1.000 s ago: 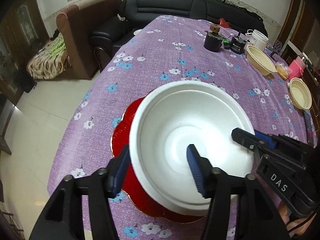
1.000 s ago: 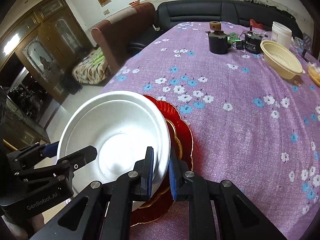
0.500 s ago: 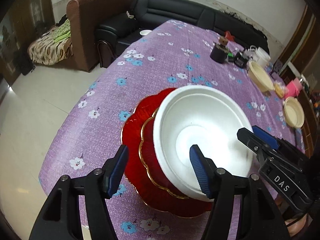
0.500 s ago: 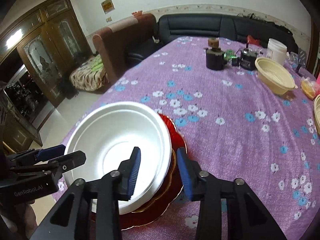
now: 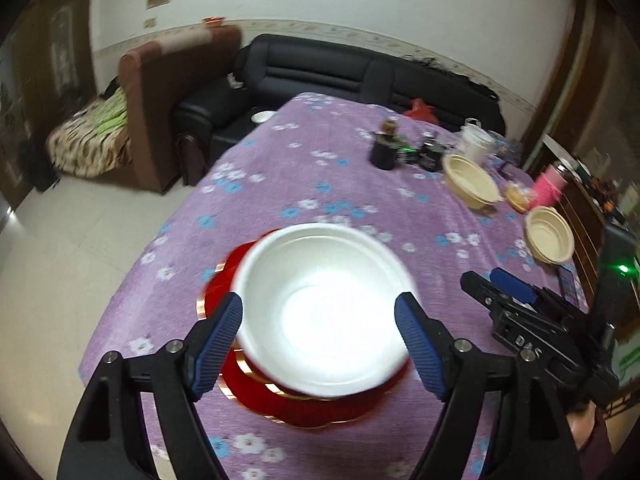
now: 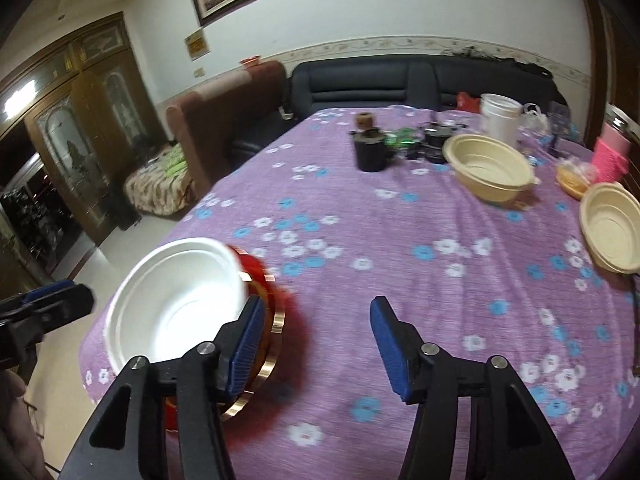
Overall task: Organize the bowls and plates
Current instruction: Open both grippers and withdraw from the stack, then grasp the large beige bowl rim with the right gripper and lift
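- The white bowl [image 5: 324, 308] sits on top of the stacked red plates [image 5: 304, 404] with gold rims, near the close edge of the purple flowered tablecloth [image 5: 320, 184].
- The left gripper [image 5: 318, 344] hangs above that stack with its jaws wide apart — they have just been opening — and its blue pads [image 5: 218, 344] frame the bowl on either side in the left wrist view without pressing on it; it holds nothing.
- The right gripper [image 6: 316, 344] is also spread and empty; its jaws have just been opening, and only bare cloth shows between them, with the white bowl [image 6: 180, 300] and red plates [image 6: 268, 320] just off to the left of its left pad.
- Well apart, toward the far right of the table, two cream bowls [image 6: 490, 172] stand separately — one further back, the other [image 6: 612, 228] at the right edge.
- Behind them are a dark cylindrical container [image 6: 370, 148], a white tub [image 6: 500, 116] and a pink object [image 6: 610, 156].
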Demonstrator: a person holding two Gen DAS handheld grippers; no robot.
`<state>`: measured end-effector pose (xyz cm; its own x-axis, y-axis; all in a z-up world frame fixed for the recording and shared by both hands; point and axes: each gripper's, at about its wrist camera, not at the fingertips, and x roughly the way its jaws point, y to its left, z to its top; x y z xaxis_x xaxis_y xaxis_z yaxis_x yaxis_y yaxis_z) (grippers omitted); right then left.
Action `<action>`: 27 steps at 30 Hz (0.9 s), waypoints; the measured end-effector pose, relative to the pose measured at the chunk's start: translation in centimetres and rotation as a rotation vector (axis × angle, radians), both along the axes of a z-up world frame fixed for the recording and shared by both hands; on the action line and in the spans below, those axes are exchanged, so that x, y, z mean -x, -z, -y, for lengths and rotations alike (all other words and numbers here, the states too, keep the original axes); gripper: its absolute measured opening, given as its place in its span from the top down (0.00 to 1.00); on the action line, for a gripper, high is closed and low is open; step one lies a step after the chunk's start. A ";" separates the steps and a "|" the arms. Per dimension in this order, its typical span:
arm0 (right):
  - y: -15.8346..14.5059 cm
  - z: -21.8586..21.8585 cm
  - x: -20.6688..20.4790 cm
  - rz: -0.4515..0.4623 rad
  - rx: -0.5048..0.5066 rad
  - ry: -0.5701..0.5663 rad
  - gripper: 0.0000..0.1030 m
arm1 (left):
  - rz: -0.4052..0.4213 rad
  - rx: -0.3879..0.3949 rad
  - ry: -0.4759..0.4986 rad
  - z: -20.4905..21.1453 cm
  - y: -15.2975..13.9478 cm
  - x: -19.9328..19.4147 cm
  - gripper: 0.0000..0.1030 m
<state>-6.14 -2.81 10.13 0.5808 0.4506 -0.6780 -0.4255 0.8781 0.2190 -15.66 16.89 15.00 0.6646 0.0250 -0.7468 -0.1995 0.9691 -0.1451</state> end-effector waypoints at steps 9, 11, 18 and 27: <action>1.3 10.0 -1.7 -0.053 -0.015 0.195 0.40 | -0.036 0.015 0.199 8.5 0.4 -1.9 0.24; 1.6 13.1 -1.8 -0.054 0.000 0.258 0.40 | -0.044 0.019 0.241 10.1 0.9 -2.1 0.23; 2.2 24.0 -3.0 -0.080 -0.003 0.514 0.41 | -0.117 0.027 0.356 15.0 3.6 -3.1 0.23; 1.8 32.5 -8.4 -0.069 -0.085 0.767 0.41 | -0.162 0.024 0.334 14.9 5.2 -4.1 0.23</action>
